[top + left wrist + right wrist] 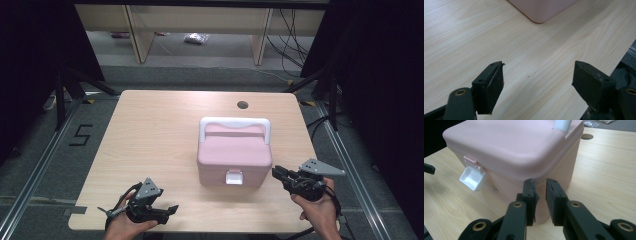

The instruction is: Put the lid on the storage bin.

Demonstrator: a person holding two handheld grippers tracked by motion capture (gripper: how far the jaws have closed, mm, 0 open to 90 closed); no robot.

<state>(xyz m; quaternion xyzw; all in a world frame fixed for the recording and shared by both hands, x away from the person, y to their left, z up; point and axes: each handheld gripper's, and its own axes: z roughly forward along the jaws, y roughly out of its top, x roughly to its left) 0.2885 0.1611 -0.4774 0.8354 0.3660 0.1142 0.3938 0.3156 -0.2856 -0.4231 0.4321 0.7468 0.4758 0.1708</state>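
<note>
A pink lidded box [234, 155] with a white handle [235, 121] stands on the wooden table [150, 130], right of centre. Its white front latch [234, 177] is flipped outward and hangs open [472, 177]. My right gripper [276, 171] lies by the box's near right corner; in the right gripper view its jaws [540, 187] stand a narrow gap apart just in front of that corner, with nothing gripped. My left gripper [172, 209] rests near the table's front edge, left of the box. Its jaws [537, 75] are wide open over bare wood, with the box's corner [541, 8] farther off.
A round cable hole [242, 105] sits in the table behind the box. Dark stands and cables flank the table on both sides, and wooden table legs stand on the floor beyond. The left half of the tabletop is bare wood.
</note>
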